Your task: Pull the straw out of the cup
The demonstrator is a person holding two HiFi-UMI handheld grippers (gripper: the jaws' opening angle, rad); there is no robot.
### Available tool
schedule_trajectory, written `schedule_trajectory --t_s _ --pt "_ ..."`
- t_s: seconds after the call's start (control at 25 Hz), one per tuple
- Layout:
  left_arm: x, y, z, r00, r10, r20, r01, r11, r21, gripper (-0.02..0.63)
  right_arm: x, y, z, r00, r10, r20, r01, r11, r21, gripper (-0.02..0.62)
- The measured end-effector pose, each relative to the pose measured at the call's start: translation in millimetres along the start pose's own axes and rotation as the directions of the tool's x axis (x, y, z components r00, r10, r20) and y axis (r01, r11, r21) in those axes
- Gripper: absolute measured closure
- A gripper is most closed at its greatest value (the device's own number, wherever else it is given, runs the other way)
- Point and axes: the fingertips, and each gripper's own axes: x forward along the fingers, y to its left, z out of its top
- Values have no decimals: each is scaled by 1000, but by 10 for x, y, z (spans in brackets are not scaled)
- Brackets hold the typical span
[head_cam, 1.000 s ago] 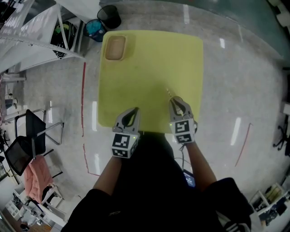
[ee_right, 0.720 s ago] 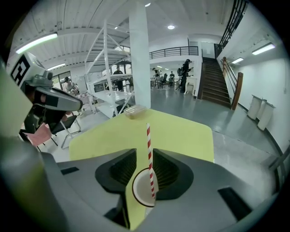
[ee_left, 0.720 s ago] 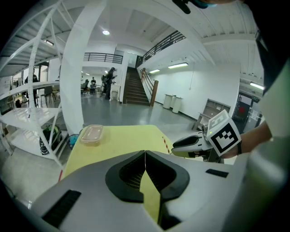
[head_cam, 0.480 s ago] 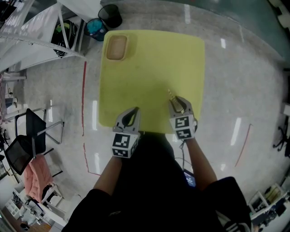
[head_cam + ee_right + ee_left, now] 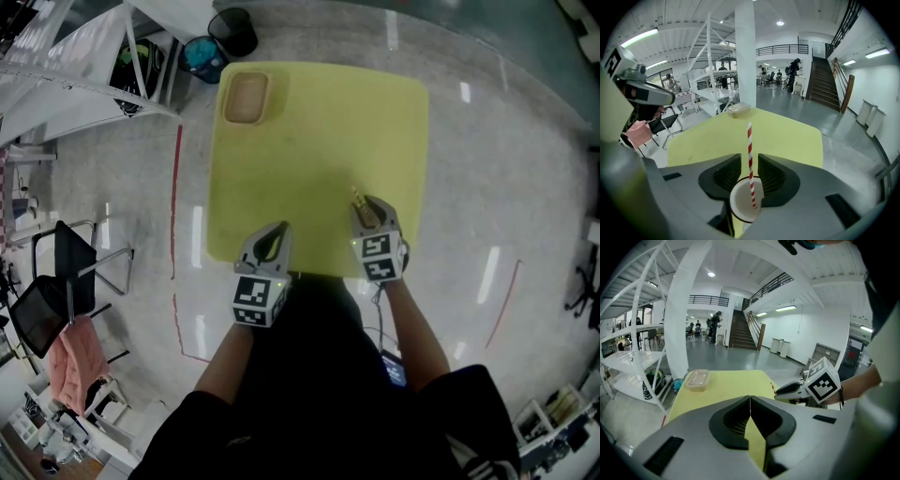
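Change: the right gripper (image 5: 367,208) has just been opening its jaws. They now stand apart with the straw (image 5: 750,140) in the gap, and neither pad touches it. The left gripper (image 5: 278,230) sits where it was, at the table's near edge.
Right tool: released, gripping nothing.
Left tool: clenched, tips together, with nothing between them.
Straw: red and white striped. Its long axis is close to upright, with the bottom end in the cup (image 5: 743,206) and the top end rising past the jaw tips.
Cup: white, on the yellow table (image 5: 319,122) near its front edge, low between the right jaws. In the head view the gripper covers it.
Around: a lidded plastic box (image 5: 246,97) sits on the far left corner, well apart from the cup. A black bin (image 5: 232,33), white shelving (image 5: 75,66) and a black chair (image 5: 75,272) stand on the floor.
In the way: only the right jaws, on either side of the straw.
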Motion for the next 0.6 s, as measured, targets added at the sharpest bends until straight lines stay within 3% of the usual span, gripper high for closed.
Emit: schedule_trajectory --t_s 0.6 --pt "-15 4 6 1000 3 1 -3 1000 1 561 119 15 -51 1000 -3 -29 3 1000 13 477"
